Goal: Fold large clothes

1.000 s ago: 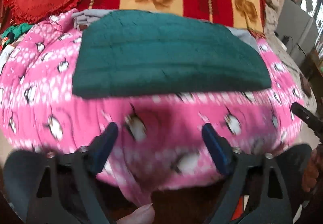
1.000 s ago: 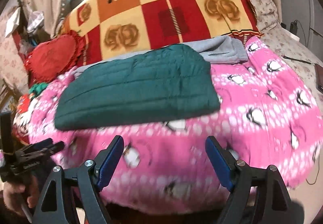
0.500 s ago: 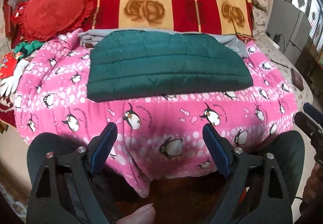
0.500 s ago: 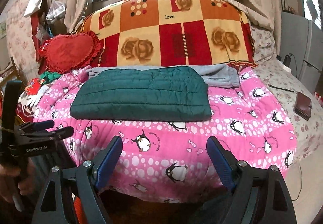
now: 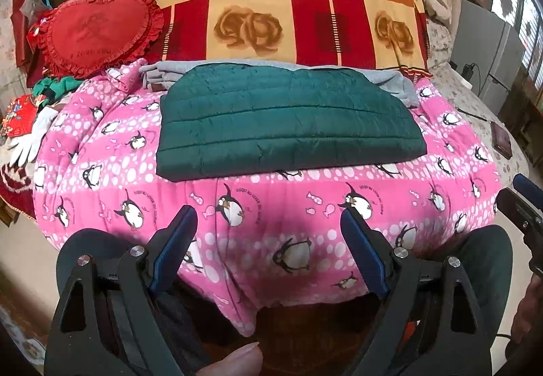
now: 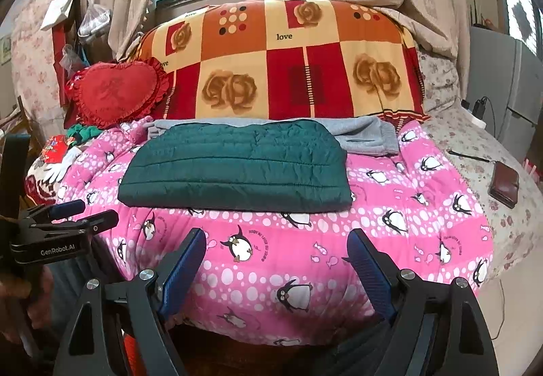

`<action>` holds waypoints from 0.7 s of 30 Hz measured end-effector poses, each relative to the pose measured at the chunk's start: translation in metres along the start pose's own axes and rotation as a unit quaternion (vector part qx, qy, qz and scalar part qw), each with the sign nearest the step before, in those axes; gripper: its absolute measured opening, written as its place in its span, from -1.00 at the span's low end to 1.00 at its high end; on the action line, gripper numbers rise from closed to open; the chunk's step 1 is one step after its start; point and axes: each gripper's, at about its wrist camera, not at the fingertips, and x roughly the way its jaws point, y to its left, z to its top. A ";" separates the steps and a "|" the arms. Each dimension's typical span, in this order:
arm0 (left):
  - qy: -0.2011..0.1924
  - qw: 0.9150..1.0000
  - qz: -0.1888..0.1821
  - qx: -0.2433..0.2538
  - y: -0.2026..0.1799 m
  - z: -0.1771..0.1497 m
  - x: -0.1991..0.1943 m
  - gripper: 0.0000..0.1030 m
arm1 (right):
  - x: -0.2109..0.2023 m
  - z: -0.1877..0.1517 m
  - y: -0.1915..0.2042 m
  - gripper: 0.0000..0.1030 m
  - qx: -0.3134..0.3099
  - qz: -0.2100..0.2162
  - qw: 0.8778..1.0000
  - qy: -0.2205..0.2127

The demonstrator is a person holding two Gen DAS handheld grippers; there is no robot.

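Note:
A dark green quilted jacket (image 5: 285,125) lies folded flat on the pink penguin blanket (image 5: 258,206); it also shows in the right wrist view (image 6: 237,169). A folded grey garment (image 6: 366,136) lies behind it, partly under it. My left gripper (image 5: 268,254) is open and empty, held back from the bed's front edge. My right gripper (image 6: 276,269) is open and empty, also off the bed's front edge. The left gripper shows at the left of the right wrist view (image 6: 81,216). The right gripper's tip shows at the right edge of the left wrist view (image 5: 522,199).
A large red-and-orange checked cushion (image 6: 288,63) and a red heart pillow (image 6: 118,94) stand behind the clothes. A brown wallet (image 6: 505,184) and a cable lie on the floral sheet at right. White gloves and red items (image 5: 27,128) lie at left.
Both grippers have pulled back and up from the bed, so the jacket looks smaller and farther. The jacket has not moved. Both grippers stay open.

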 end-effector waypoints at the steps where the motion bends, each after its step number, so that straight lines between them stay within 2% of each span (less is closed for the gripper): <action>1: 0.001 1.000 -0.001 0.000 0.000 0.000 0.000 0.68 | 0.000 0.000 0.000 0.61 0.000 -0.001 1.000 0.001; 21: 0.002 1.000 -0.003 -0.002 -0.003 -0.005 0.002 0.68 | -0.006 -0.002 0.008 0.61 -0.017 0.002 1.000 -0.010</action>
